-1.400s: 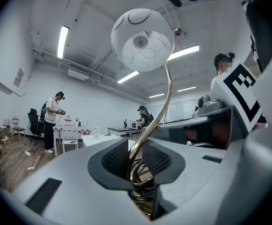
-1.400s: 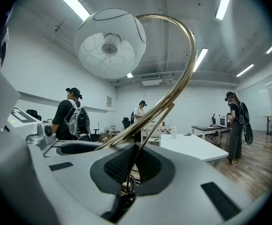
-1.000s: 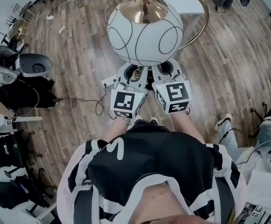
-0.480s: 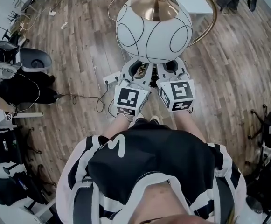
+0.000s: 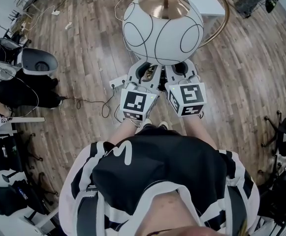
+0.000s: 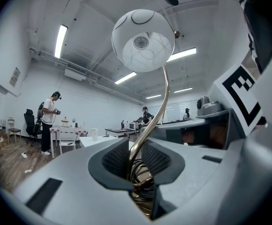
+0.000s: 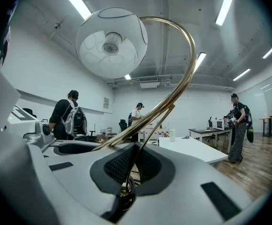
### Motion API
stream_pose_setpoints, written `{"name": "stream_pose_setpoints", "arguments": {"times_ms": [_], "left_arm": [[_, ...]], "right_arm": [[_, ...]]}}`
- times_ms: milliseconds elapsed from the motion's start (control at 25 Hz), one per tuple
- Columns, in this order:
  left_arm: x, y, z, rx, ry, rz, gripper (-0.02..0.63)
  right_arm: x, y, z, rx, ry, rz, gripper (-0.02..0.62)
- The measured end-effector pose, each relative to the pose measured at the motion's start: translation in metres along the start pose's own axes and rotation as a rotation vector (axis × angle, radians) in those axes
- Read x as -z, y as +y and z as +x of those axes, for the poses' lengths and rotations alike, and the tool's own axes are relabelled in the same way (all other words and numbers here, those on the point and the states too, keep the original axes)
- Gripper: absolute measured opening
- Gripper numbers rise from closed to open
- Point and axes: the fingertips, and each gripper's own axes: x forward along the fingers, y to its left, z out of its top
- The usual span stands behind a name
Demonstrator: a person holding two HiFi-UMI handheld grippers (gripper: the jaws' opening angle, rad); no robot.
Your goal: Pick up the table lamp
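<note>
The table lamp has a white globe shade (image 5: 162,31) with thin black lines, a gold cap (image 5: 165,4) and a curved gold stem (image 5: 222,18). It is held in the air over the wooden floor. My left gripper (image 5: 145,73) and right gripper (image 5: 178,71) sit side by side under the globe, which hides their tips. In the left gripper view, my left gripper (image 6: 135,165) is shut on the gold stem (image 6: 160,104) under the globe (image 6: 143,40). In the right gripper view, my right gripper (image 7: 132,165) is shut on a thin gold rod of the lamp beside the stem (image 7: 185,71).
A white table (image 5: 206,1) stands just beyond the lamp. Bags, a grey device (image 5: 37,65) and a cable (image 5: 91,103) lie on the floor at left; black chairs (image 5: 5,200) stand at lower left. People stand about the room (image 6: 49,121) (image 7: 68,118) (image 7: 238,125).
The head view has shifted a little, so the lamp and both grippers sit slightly higher and further right in it. Both holds on the lamp are unchanged.
</note>
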Motion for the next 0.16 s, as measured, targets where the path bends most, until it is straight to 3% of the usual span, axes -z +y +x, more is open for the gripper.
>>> {"name": "stream_pose_setpoints", "arguments": {"times_ms": [160], "left_arm": [[-0.003, 0.0054, -0.0049, -0.002, -0.002, -0.003, 0.08]], "right_arm": [[-0.0027, 0.0068, 0.0027, -0.003, 0.003, -0.001, 0.015]]}}
